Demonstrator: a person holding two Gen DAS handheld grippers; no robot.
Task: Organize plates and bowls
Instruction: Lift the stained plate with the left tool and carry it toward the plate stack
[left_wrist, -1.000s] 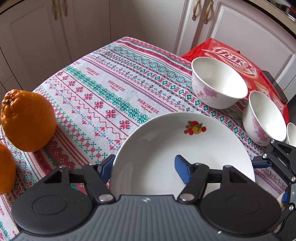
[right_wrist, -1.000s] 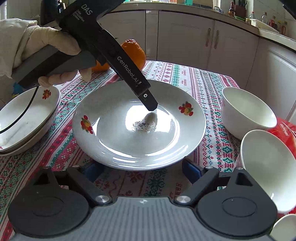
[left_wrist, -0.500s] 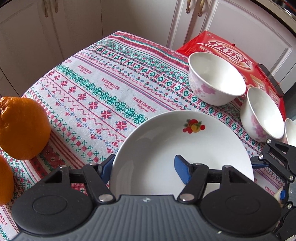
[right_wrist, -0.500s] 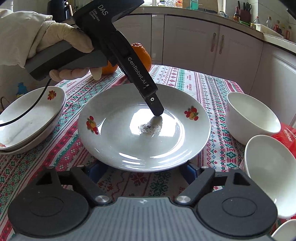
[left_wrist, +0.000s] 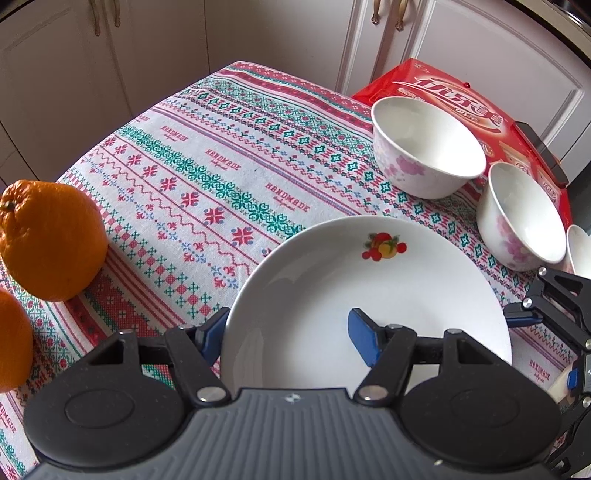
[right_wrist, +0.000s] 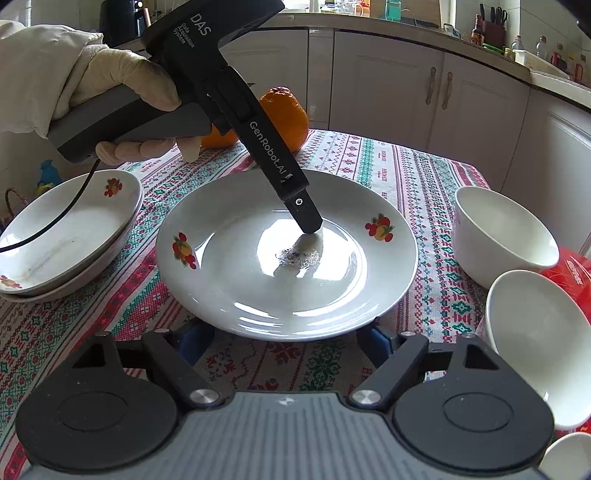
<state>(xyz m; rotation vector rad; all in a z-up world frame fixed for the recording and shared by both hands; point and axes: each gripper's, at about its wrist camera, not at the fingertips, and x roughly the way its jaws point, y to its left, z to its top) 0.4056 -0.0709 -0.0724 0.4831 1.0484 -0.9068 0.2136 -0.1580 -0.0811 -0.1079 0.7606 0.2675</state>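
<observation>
A white plate (left_wrist: 388, 295) with fruit prints sits in the middle of the patterned tablecloth; it also shows in the right wrist view (right_wrist: 288, 266). My left gripper (left_wrist: 291, 336) is open, one finger outside the plate's rim and the other over its inside. My right gripper (right_wrist: 284, 339) is open, its blue pads low at the plate's near rim, partly hidden under it. Two stacked plates (right_wrist: 62, 236) lie at the left. White flowered bowls (left_wrist: 424, 162) (left_wrist: 524, 218) stand at the right.
Two oranges (left_wrist: 51, 240) sit at the table's left side. A red box (left_wrist: 458, 99) with a dark phone on it lies behind the bowls. A third white bowl's rim (left_wrist: 581, 251) shows at the far right. White cabinets surround the table.
Both grippers have shifted slightly around the plate; the plate looks a little nearer in the right wrist view. The jaws have not changed.
</observation>
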